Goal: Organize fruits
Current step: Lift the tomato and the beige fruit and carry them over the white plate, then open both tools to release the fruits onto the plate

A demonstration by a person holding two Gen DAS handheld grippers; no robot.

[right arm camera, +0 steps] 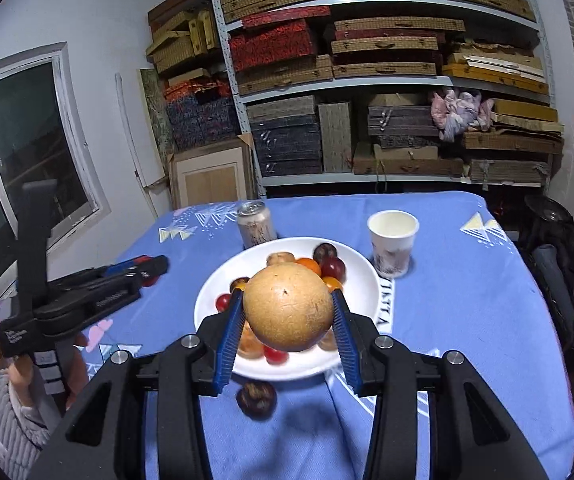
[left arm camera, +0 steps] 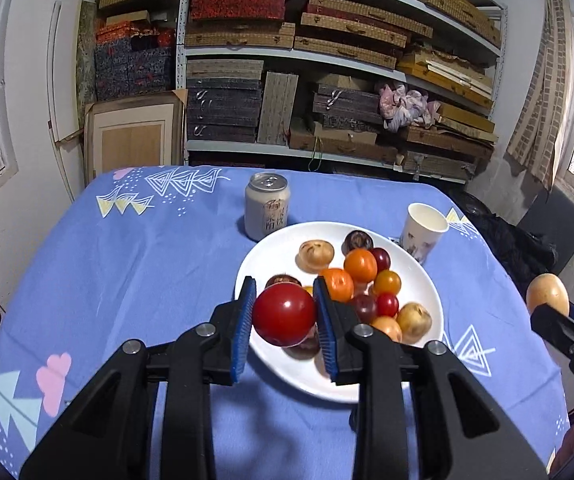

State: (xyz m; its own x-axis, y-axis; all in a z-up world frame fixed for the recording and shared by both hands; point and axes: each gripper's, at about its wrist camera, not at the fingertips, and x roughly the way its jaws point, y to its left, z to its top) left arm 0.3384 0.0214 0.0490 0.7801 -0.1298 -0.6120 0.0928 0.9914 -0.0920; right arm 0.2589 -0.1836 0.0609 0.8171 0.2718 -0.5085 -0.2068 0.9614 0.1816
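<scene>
My left gripper (left arm camera: 285, 316) is shut on a red tomato-like fruit (left arm camera: 284, 314) and holds it above the near left edge of the white plate (left arm camera: 265, 256). The plate carries several fruits: oranges (left arm camera: 360, 265), dark plums (left arm camera: 357, 240), small red ones and tan ones. My right gripper (right arm camera: 289, 314) is shut on a large tan round fruit (right arm camera: 288, 307) and holds it above the plate's (right arm camera: 211, 292) near side. That tan fruit also shows in the left wrist view (left arm camera: 547, 294). A dark brown fruit (right arm camera: 256, 399) lies on the cloth just in front of the plate.
A drink can (left arm camera: 267, 206) stands behind the plate and a paper cup (left arm camera: 424, 231) at its back right. The table has a blue patterned cloth (left arm camera: 127, 264). Shelves of boxes (left arm camera: 327, 60) fill the wall behind. A dark chair (right arm camera: 567, 280) stands at the right.
</scene>
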